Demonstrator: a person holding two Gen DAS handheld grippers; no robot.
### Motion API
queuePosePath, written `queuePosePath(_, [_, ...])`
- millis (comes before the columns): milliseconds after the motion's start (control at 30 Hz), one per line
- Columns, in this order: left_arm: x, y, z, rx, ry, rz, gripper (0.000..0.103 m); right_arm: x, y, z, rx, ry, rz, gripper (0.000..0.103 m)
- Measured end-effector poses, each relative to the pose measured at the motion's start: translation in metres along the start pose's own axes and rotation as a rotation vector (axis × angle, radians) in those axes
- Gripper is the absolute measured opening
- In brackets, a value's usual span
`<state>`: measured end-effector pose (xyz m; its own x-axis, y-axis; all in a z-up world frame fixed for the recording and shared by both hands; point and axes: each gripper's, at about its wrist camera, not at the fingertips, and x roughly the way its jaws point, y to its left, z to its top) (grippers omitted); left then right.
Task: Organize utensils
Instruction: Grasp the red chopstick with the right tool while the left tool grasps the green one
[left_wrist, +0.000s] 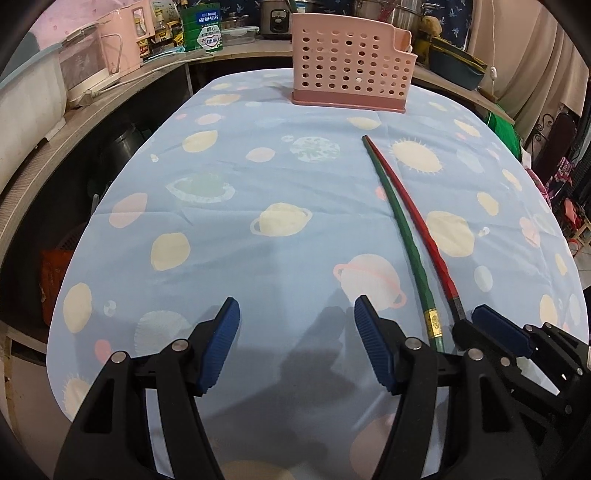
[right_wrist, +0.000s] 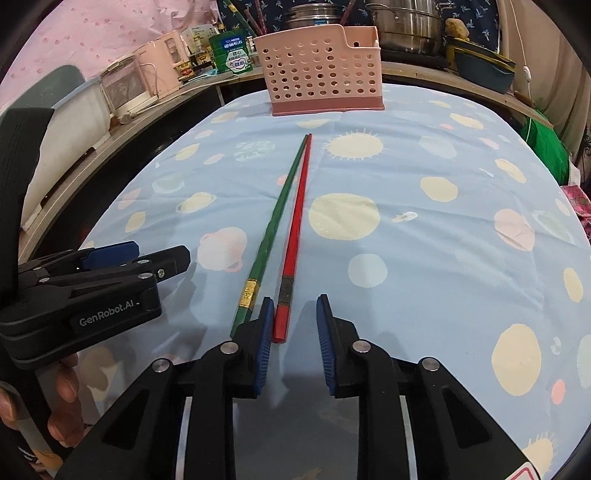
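A green chopstick (left_wrist: 399, 218) and a red chopstick (left_wrist: 417, 218) lie side by side on the planet-print tablecloth, their tips pointing at a pink perforated utensil basket (left_wrist: 347, 62) at the far end. My left gripper (left_wrist: 297, 306) is open over bare cloth, left of the chopsticks' thick ends. In the right wrist view the red chopstick (right_wrist: 297, 218) has its near end between the pads of my right gripper (right_wrist: 294, 306), close to the left pad, with a gap to the right pad. The green chopstick (right_wrist: 275, 218) runs just outside that left finger. The basket (right_wrist: 317, 70) stands upright.
The right gripper (left_wrist: 471, 321) shows at the left wrist view's lower right, the left gripper (right_wrist: 159, 253) and a hand at the right wrist view's left edge. Behind the table (left_wrist: 258, 240) a counter holds a pink appliance (left_wrist: 122, 44), a green tin (left_wrist: 201, 29) and pots (right_wrist: 406, 26).
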<state>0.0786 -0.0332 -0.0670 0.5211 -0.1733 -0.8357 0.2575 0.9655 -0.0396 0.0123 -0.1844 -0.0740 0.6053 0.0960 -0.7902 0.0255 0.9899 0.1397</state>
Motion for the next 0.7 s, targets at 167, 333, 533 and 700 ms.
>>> queuePosePath(167, [0.0, -0.007, -0.001, 0.01, 0.004, -0.01, 0.064, 0.0, -0.006, 0.0, -0.001, -0.013, -0.026, 0.007])
queuePosePath(333, [-0.003, -0.015, -0.003, 0.025, 0.001, -0.023, 0.071, -0.001, -0.016, 0.0, 0.036, -0.023, -0.047, 0.007])
queuePosePath(533, [-0.002, -0.029, -0.003, 0.038, 0.016, -0.05, 0.076, -0.005, -0.03, -0.001, 0.068, -0.024, -0.05, 0.007])
queuePosePath(700, [-0.002, -0.041, -0.003, 0.05, 0.021, -0.071, 0.076, -0.008, -0.037, -0.003, 0.092, -0.025, -0.047, 0.007])
